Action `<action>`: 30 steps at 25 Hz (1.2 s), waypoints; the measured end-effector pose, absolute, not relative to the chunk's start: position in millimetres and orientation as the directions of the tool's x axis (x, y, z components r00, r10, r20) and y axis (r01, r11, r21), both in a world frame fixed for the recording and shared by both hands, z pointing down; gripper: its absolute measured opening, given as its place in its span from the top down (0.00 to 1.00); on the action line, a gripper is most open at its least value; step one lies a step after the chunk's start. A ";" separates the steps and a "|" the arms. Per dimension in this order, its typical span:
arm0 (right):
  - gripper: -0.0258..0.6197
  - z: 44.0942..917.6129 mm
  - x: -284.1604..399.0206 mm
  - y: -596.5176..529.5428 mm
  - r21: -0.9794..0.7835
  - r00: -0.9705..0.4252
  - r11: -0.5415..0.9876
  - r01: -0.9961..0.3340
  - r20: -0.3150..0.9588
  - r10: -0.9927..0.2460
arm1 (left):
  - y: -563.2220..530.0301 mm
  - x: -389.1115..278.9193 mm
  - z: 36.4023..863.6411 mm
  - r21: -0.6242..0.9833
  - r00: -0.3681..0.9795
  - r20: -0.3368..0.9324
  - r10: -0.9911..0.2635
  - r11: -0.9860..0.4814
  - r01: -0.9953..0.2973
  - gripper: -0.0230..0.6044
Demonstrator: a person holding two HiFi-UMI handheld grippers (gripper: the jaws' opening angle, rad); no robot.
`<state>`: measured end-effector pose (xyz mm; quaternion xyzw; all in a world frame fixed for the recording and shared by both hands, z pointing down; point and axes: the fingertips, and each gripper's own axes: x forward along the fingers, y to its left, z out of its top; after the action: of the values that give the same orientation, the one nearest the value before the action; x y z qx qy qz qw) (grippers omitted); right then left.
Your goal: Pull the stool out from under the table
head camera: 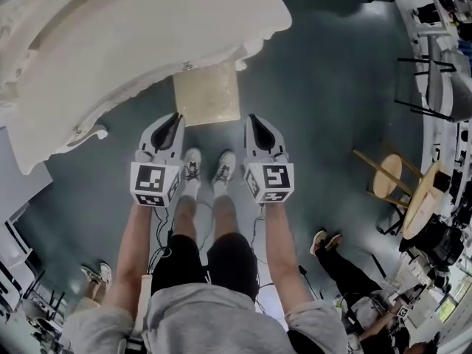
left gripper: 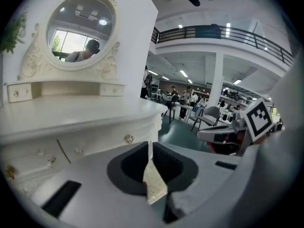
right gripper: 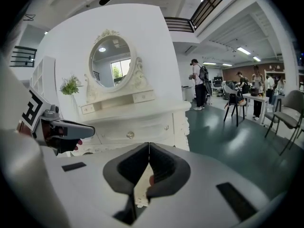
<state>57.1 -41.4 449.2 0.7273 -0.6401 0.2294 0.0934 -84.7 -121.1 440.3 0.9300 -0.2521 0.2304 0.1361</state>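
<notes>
The stool (head camera: pixel 208 94) has a square cream cushion and stands on the floor, its far edge under the white dressing table (head camera: pixel 147 28). My left gripper (head camera: pixel 175 118) is shut and empty, hovering over the stool's near left corner. My right gripper (head camera: pixel 252 119) is shut too, beside the near right corner. In the left gripper view the closed left gripper (left gripper: pixel 150 145) points at the table's drawer front, with the cushion (left gripper: pixel 155 188) showing below. The right gripper (right gripper: pixel 149 146) faces the oval mirror (right gripper: pixel 111 61), the cushion (right gripper: pixel 139 192) beneath it.
My feet (head camera: pixel 208 167) stand just short of the stool. Round wooden stools (head camera: pixel 391 177) and chairs (head camera: pixel 431 80) are at the right. A seated person's legs (head camera: pixel 341 260) lie at lower right, another's shoes (head camera: pixel 96 274) at lower left. Dark green floor (head camera: pixel 324 94) spreads to the right.
</notes>
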 end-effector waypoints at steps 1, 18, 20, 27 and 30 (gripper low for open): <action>0.94 464.6 58.6 -44.5 -0.158 0.068 -0.158 -0.975 0.461 -0.885 | -123.2 -83.9 455.2 0.143 0.762 0.504 -0.408 -0.830 -0.539 0.91; 0.94 668.8 79.1 -60.2 -0.166 0.015 -0.133 -0.977 0.568 -0.823 | -137.9 -96.9 660.2 0.190 0.702 0.594 -0.393 -0.780 -0.597 0.91; 0.94 683.0 82.6 -62.9 -0.168 0.018 -0.140 -0.976 0.577 -0.816 | -138.7 -96.4 676.6 0.205 0.702 0.602 -0.381 -0.776 -0.597 0.91; 0.93 717.3 85.0 -78.2 -0.259 -0.053 -0.133 -0.957 0.606 -0.794 | -156.1 -94.2 710.2 0.292 0.702 0.613 -0.362 -0.722 -0.627 0.83; 0.70 730.0 85.1 -86.8 -0.317 -0.100 -0.129 -0.940 0.614 -0.783 | -164.1 -90.0 720.0 0.335 0.715 0.607 -0.347 -0.704 -0.626 0.63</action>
<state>85.1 -86.8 730.0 0.6618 -0.6508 0.3556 0.1101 -90.0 -164.1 720.0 0.8859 -0.2745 0.2593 0.2692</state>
